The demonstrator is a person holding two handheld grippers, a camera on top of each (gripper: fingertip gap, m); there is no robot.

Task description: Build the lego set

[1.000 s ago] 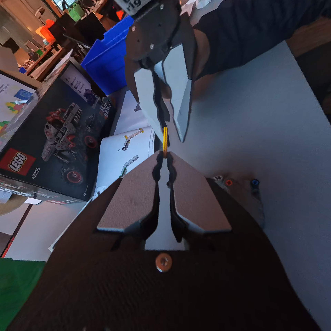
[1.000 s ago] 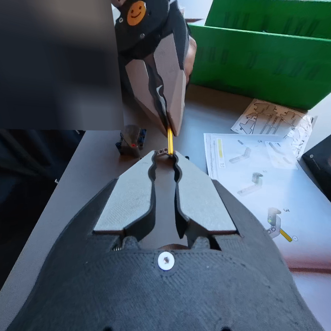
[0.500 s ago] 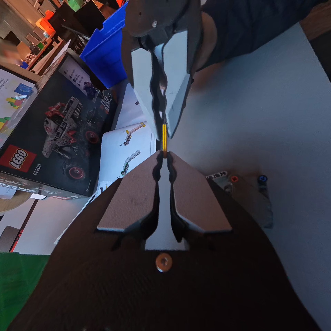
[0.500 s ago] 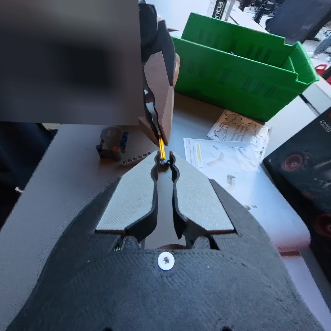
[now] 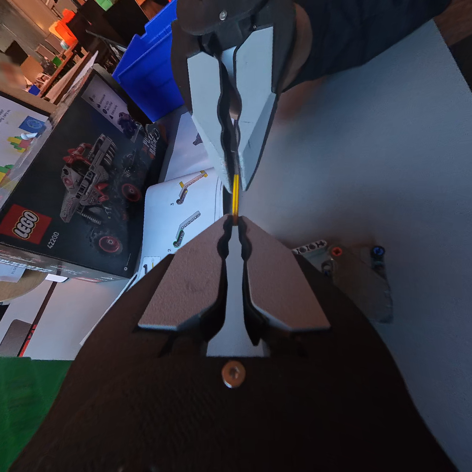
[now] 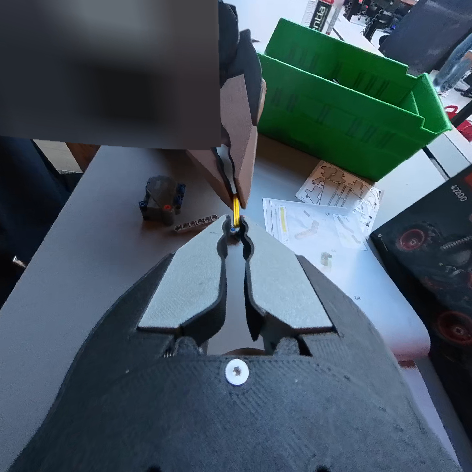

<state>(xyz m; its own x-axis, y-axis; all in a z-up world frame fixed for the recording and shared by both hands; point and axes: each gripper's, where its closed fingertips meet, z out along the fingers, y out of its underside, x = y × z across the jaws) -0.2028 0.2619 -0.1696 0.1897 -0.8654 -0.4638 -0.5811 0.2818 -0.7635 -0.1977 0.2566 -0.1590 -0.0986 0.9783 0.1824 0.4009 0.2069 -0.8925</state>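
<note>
I have the yellow axle (image 5: 235,196) raised over the desk (image 5: 370,158), pinched at both ends: my left gripper (image 5: 234,221) has its jaws pressed on one tip, my right gripper (image 6: 234,224) on the other, beside a small blue piece I can't identify. The grey motor block (image 6: 160,201) and grey beam (image 6: 196,222) lie below; a blur hides the far left corner.

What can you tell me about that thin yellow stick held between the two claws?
The yellow stick is a slim, glossy plastic-looking rod, straight and lifted above the grey table. The left gripper pinches one end and the right gripper the other, tips facing, so only its short middle shows. Nothing else touches it.
</note>
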